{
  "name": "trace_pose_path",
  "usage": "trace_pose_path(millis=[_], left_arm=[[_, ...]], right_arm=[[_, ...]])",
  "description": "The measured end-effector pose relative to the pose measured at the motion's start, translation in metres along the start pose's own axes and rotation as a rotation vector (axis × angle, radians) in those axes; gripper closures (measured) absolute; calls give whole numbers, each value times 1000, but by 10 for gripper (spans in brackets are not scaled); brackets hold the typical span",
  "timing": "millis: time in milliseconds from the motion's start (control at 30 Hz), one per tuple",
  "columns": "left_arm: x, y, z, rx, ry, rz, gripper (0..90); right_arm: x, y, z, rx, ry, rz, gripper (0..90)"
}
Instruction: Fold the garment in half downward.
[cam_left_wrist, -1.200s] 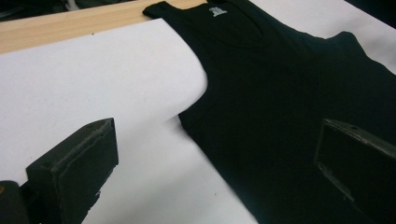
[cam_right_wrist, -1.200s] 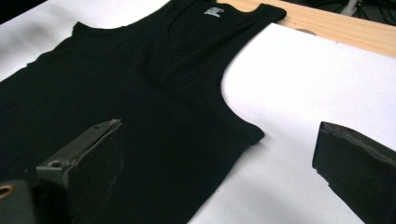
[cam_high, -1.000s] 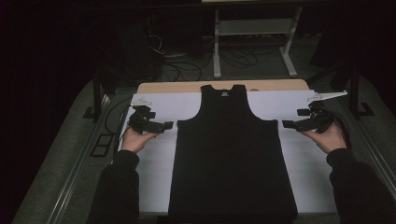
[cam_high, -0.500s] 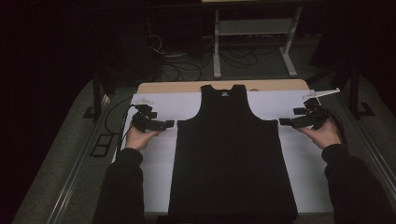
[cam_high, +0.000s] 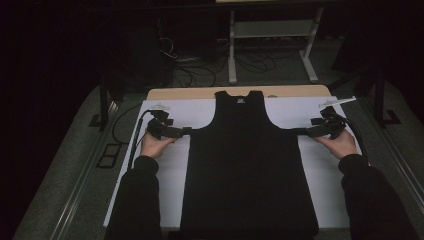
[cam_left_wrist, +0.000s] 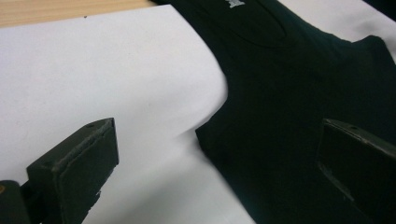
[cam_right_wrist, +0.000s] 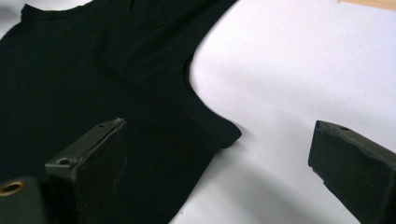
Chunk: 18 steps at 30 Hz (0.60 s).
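High view: I kept the black sleeveless cotton vest (cam_high: 249, 170) flat on white paper (cam_high: 165, 175) — ready for folding.
Left gripper (cam_high: 186, 131): jaws wide, empty, straddling the armpit corner.
Right gripper (cam_high: 300, 132): likewise — gaping, holding nothing.

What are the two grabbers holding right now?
Nothing. The left gripper and right gripper both stand open, each straddling an underarm corner of the flat black tank top.

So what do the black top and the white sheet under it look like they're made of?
The top looks like matte knit fabric, probably cotton jersey: it lies limp, with stitched hems at the armholes. The sheet looks like smooth matte paper or thin card: flat, uncreased, with crisp straight edges. Which of those it is, I can't tell.
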<state>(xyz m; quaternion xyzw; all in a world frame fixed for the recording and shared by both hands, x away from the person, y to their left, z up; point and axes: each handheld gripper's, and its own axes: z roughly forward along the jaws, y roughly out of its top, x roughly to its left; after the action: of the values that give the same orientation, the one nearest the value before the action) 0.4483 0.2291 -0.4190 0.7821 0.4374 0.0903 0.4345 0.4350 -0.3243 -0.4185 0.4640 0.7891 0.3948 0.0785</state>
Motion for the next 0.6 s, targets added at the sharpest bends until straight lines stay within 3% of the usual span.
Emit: trace_pose_path(millis=[133, 333, 433, 600], left_arm=[[6, -4, 7, 8, -17, -34, 0], [5, -7, 15, 23, -25, -28, 0], [3, -7, 17, 30, -35, -29, 0], [2, -9, 22, 36, -53, -39, 75]], right_arm=[[-1, -1, 5, 9, -14, 1, 45], [-3, -4, 12, 27, -14, 1, 63], [-4, -5, 15, 25, 7, -1, 125], [-3, -6, 24, 47, 12, -6, 156]])
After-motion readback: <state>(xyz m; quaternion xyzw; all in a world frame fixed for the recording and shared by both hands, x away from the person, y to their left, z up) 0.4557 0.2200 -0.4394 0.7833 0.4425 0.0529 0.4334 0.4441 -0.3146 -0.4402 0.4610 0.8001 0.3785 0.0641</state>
